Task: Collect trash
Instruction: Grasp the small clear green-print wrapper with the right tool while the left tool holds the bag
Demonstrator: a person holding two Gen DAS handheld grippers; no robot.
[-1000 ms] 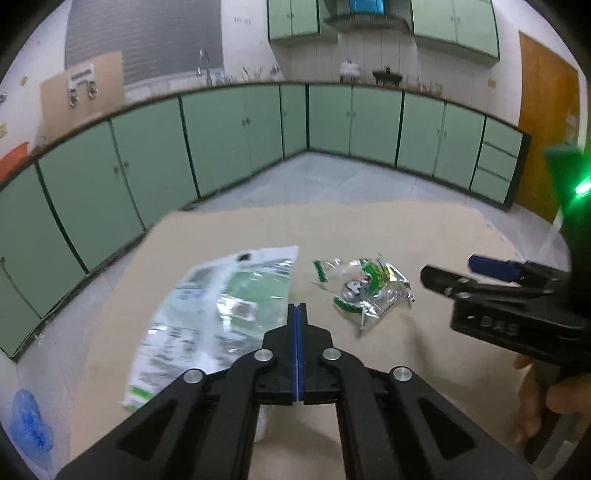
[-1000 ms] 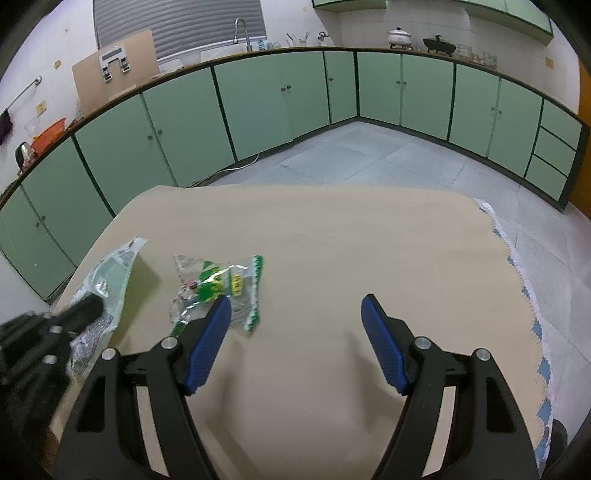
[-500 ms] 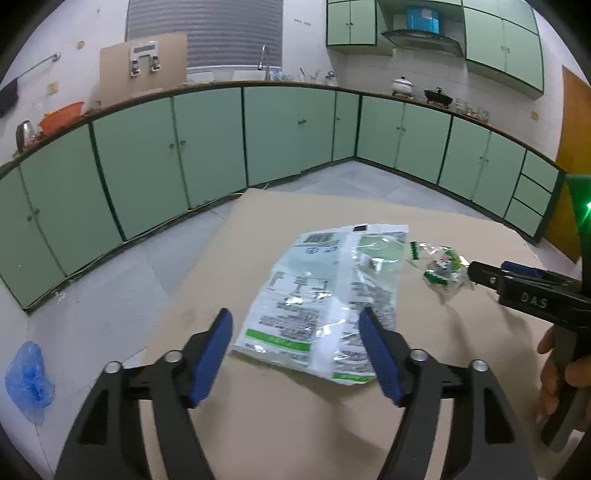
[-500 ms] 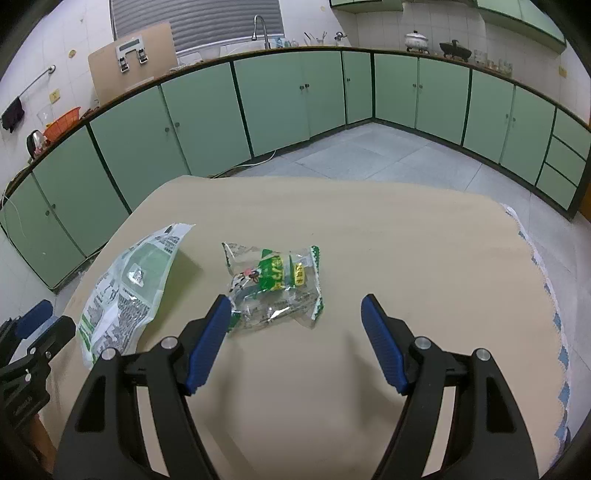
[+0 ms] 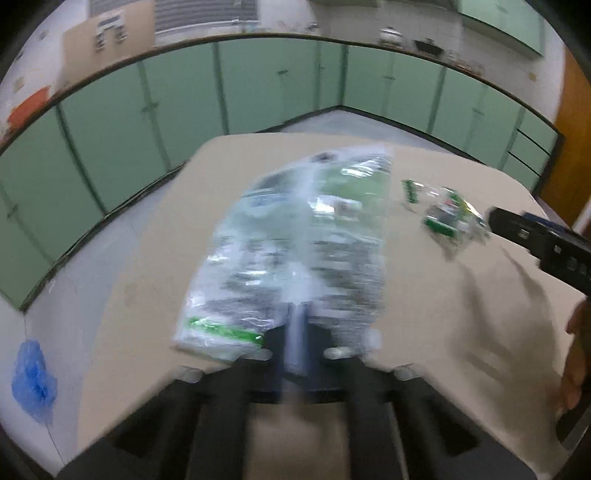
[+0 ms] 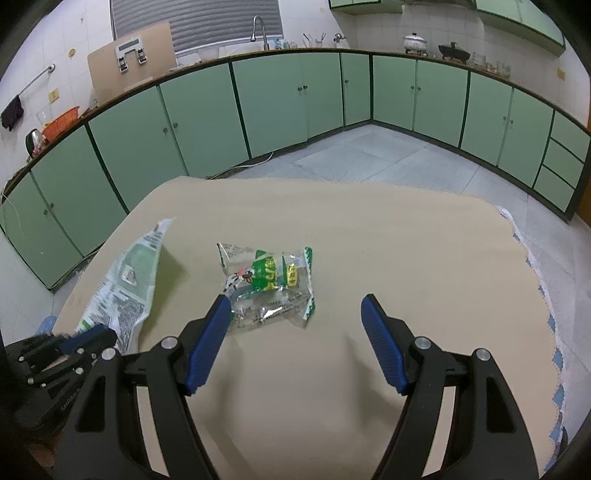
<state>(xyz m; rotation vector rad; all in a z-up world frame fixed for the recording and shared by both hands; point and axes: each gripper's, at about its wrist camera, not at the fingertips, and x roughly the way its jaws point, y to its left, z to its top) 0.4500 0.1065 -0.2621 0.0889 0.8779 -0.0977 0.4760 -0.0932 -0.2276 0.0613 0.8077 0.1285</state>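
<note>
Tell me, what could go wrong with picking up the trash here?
1. The left gripper pinches only the near edge of the big plastic bag, so the slippery film may slide out.
2. The small crinkled wrapper sits beside the open right gripper, toward its left finger, which could knock it away.

You're facing green cabinets (image 6: 273,107) wrapping the room's corner, a faucet (image 6: 258,27) and shuttered window (image 6: 195,22) above them, grey tiled floor (image 6: 369,158) below, an orange door (image 5: 570,129) right of them.
</note>
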